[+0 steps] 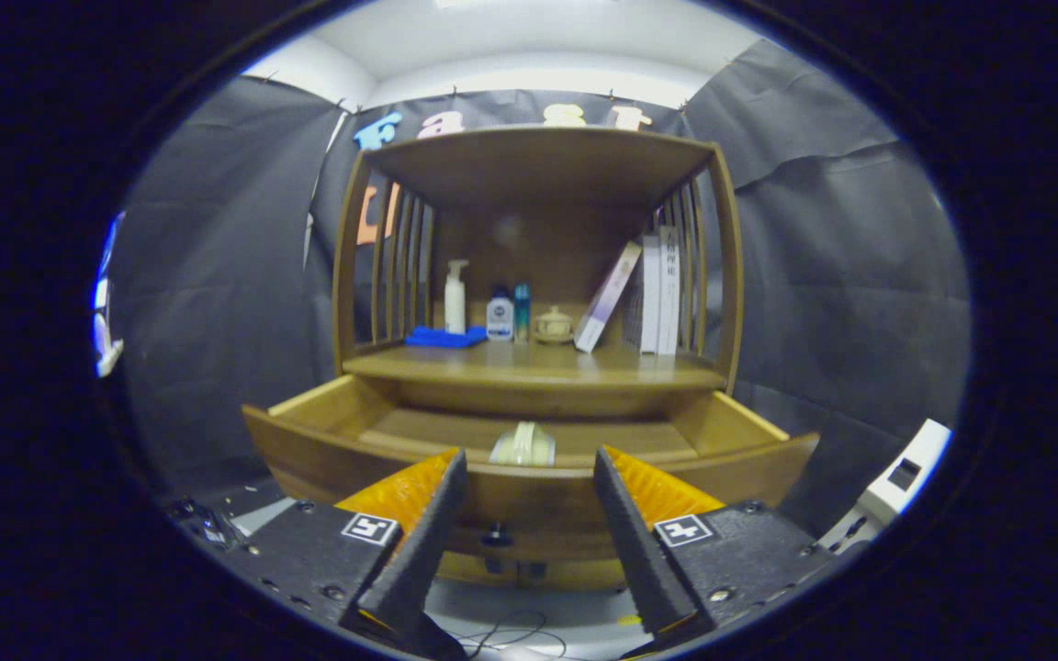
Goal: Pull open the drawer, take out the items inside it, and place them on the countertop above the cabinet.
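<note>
Hand-held gripper (529, 464): fingers spread wide, holding nothing.
Drawer (529, 482): pulled open, front just ahead of fingertips.
Pale roll (523, 445): inside drawer, beyond the fingertips, centred between them.
Surface (538, 367): above drawer, carrying bottles and books.

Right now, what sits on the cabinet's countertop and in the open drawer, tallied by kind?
Bottles: 3, a white pump bottle, a small white bottle, a teal bottle
Books: 3, the leaning book and two upright
Blue cloth: 1
Small lidded jar: 1
Pale roll in the drawer: 1
Total: 9
The gripper is open, short of the drawer.
</note>
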{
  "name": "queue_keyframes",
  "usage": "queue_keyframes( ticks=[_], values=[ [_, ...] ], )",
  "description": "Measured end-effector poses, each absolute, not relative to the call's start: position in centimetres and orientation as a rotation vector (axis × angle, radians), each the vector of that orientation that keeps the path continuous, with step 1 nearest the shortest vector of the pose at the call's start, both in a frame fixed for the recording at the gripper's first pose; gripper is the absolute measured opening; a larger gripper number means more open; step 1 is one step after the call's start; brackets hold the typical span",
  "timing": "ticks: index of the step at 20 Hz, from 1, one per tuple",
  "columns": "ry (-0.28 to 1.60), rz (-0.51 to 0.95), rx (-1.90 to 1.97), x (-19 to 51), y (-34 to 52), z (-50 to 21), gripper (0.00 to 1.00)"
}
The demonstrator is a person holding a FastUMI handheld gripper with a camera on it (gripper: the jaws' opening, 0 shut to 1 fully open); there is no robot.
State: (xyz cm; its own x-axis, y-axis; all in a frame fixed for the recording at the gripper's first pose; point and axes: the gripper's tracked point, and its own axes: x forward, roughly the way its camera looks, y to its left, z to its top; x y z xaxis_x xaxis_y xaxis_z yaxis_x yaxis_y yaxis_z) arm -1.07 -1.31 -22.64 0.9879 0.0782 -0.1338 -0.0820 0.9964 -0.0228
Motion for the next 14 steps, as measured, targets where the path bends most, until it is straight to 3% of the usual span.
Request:
queue_keyframes(
  ticks=[2, 8, 14],
  values=[
    [0.129, 0.088, 0.008, -0.1, -2.1, -19.1, 0.98],
    [0.151, 0.078, -0.012, 6.0, -4.3, -13.1, 0.99],
    [0.370, 0.130, -0.070, 11.9, -1.7, -14.7, 0.99]
  ],
)
